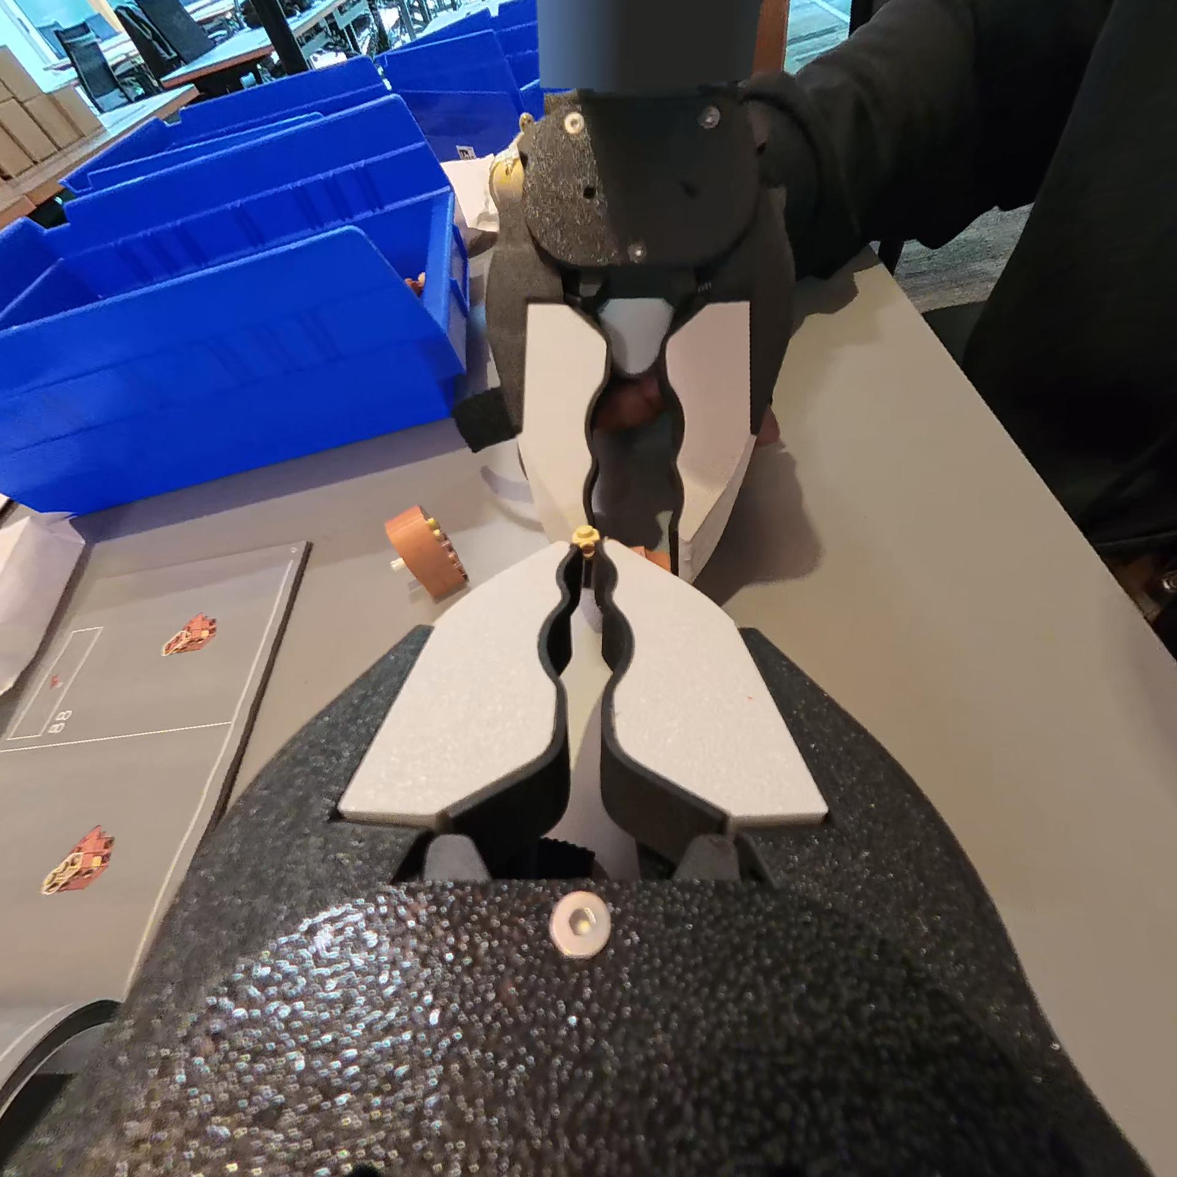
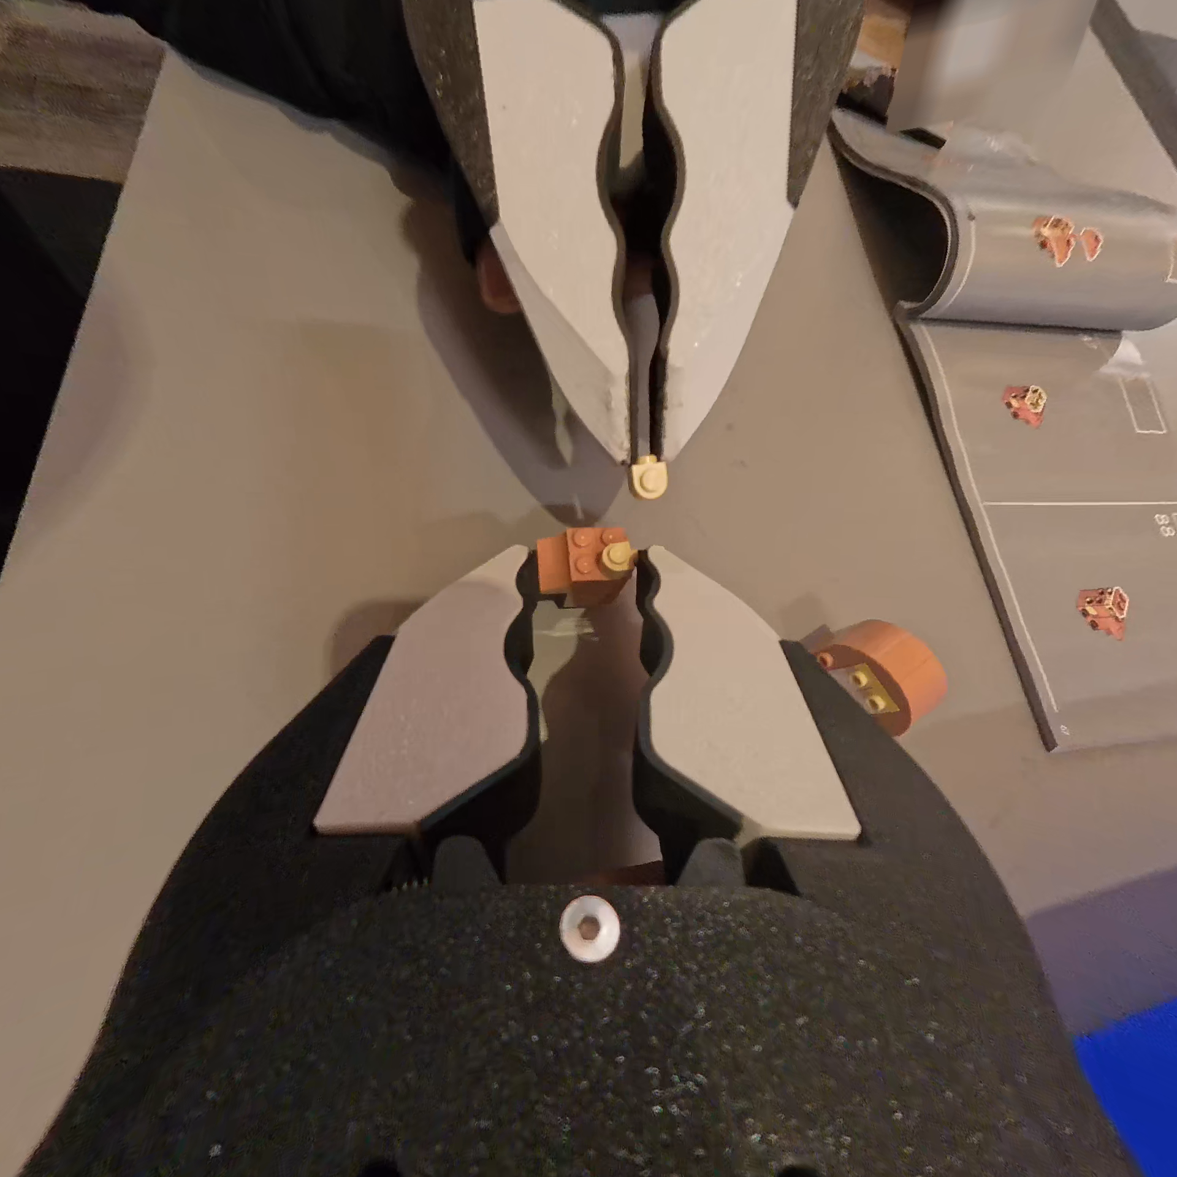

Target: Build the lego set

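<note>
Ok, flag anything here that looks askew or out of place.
One thing: the round brown brick assembly lies tipped on its side on the grey table, studs facing sideways. The instruction booklet is curled up at its far end. Nothing spilled or broken.

Black pebbled claw (image 1: 586, 553) bodies, pale grey wavy-edged fingers (image 1: 503, 688), silver screws, black sleeve (image 1: 891, 127)

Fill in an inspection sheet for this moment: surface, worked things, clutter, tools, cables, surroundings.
Surface: grey table.
Worked things: tan plate; brown brick block carrying a second tan piece.
Clutter: round brown assembly; open booklet.
Tools: left tool shut on tan plate; right tool shut on brick block; tips face each other, apart.
Cables: nothing seen.
Surroundings: blue bins; person's dark sleeve.
</note>
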Demonstrator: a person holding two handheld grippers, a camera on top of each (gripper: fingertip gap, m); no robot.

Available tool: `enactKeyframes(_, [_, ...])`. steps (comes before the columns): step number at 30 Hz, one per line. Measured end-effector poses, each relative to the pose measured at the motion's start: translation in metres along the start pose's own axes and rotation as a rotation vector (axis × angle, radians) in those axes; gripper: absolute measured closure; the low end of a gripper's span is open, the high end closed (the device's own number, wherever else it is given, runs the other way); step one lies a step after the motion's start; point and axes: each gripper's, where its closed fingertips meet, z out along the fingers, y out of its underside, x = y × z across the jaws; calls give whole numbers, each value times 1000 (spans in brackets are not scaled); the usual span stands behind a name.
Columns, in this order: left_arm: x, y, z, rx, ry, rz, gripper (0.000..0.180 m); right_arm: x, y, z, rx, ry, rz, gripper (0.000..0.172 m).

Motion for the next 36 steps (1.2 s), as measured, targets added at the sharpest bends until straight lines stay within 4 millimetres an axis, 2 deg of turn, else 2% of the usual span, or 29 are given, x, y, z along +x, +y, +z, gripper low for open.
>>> enactKeyframes(13, [-1, -1, -2, -5, -8, 10, 177, 3, 22, -4, -106, -29, 21, 131])
enactKeyframes(20, [-1, -2, -2, -1, -10, 10, 177, 2, 18, -1, -97, -23, 6, 138])
enactKeyframes(23, [-1, -1, -1, -2, -7, 7, 177, 5, 17, 1, -94, 0, 5, 151])
enactKeyframes(26, [-1, 0, 0, -11, -8, 6, 177, 6, 17, 1, -92, 1, 20, 153])
enactKeyframes(36, [-8, 7, 0, -38, -33, -27, 177, 16, 9, -7, 6, -86, 220, 154])
